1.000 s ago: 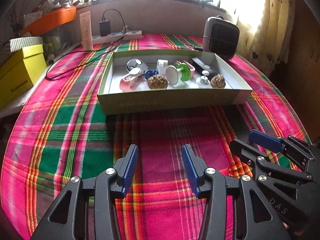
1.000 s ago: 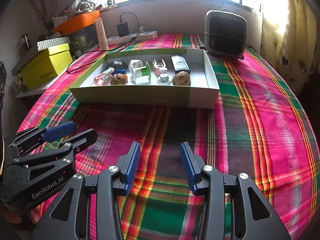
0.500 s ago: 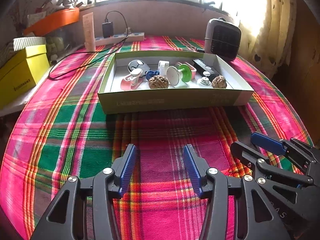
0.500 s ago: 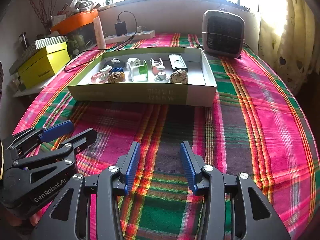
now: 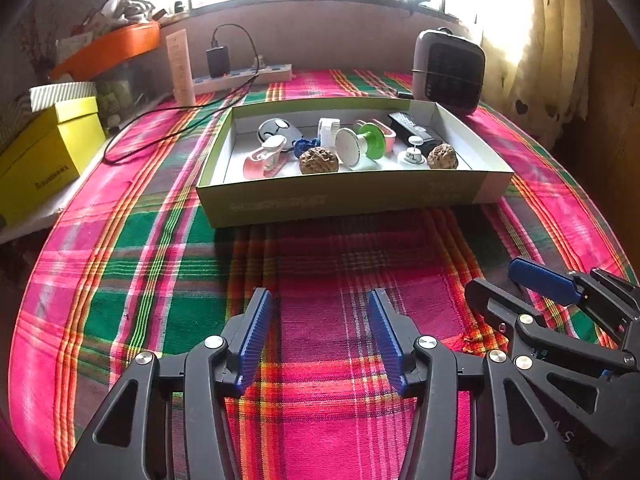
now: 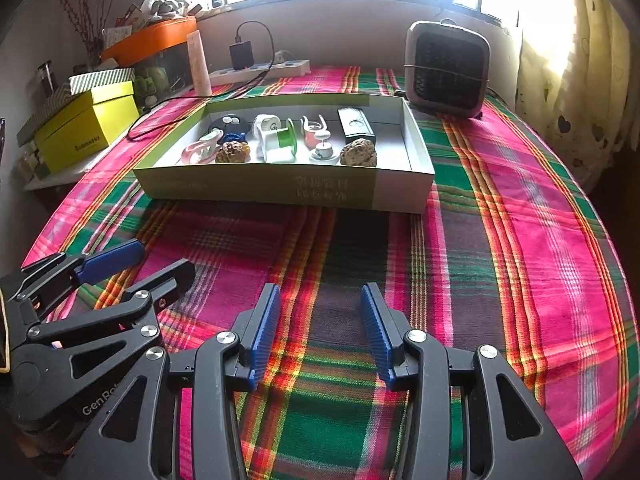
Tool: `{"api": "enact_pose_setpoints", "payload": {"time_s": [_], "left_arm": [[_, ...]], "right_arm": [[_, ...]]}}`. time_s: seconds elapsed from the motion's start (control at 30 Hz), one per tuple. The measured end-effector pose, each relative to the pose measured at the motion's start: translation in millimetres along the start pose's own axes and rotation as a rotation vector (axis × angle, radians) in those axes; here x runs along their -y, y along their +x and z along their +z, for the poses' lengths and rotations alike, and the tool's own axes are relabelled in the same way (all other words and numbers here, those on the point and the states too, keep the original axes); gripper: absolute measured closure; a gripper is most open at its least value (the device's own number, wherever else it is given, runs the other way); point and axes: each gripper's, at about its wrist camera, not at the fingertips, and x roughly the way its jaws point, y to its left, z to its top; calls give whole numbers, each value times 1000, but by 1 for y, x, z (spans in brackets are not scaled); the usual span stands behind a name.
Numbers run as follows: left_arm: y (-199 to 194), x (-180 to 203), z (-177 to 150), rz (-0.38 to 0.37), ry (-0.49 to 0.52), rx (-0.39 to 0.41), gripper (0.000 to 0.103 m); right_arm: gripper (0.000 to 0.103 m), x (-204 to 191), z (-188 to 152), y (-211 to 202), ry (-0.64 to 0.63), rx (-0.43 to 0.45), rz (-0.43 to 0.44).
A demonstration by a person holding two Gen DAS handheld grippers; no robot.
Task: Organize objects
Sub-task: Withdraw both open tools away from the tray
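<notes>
A shallow green cardboard box (image 5: 352,200) lies on the plaid cloth ahead of both grippers. Inside it are two walnuts (image 5: 319,160), a green and white spool (image 5: 362,145), a pink clip (image 5: 266,158), a black remote (image 5: 410,128), a round grey device (image 5: 276,129) and other small items. My left gripper (image 5: 319,296) hovers over the cloth short of the box, open, with nothing between its blue pads. My right gripper (image 6: 320,292) hovers beside it, open and empty too. Each shows in the other's view: the right gripper (image 5: 496,276) and the left gripper (image 6: 162,258).
A small grey heater (image 5: 450,72) stands behind the box at the right. A power strip (image 5: 244,78) with a black charger and a cable lies at the back. A yellow box (image 5: 44,148) and an orange tray (image 5: 108,46) sit at the left. Curtains (image 5: 560,40) hang at the right.
The left gripper's jaws have spread slightly wider. Both hands have stayed where they were, and the box and its contents have not moved.
</notes>
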Motion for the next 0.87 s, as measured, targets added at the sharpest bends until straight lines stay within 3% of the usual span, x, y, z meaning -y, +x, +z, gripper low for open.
{"api": "enact_pose_setpoints", "payload": {"time_s": [0.87], "left_arm": [[-1,-3,-2,3,-19,2,53]], "right_arm": [[59,0,1,-1,7,1,5]]}}
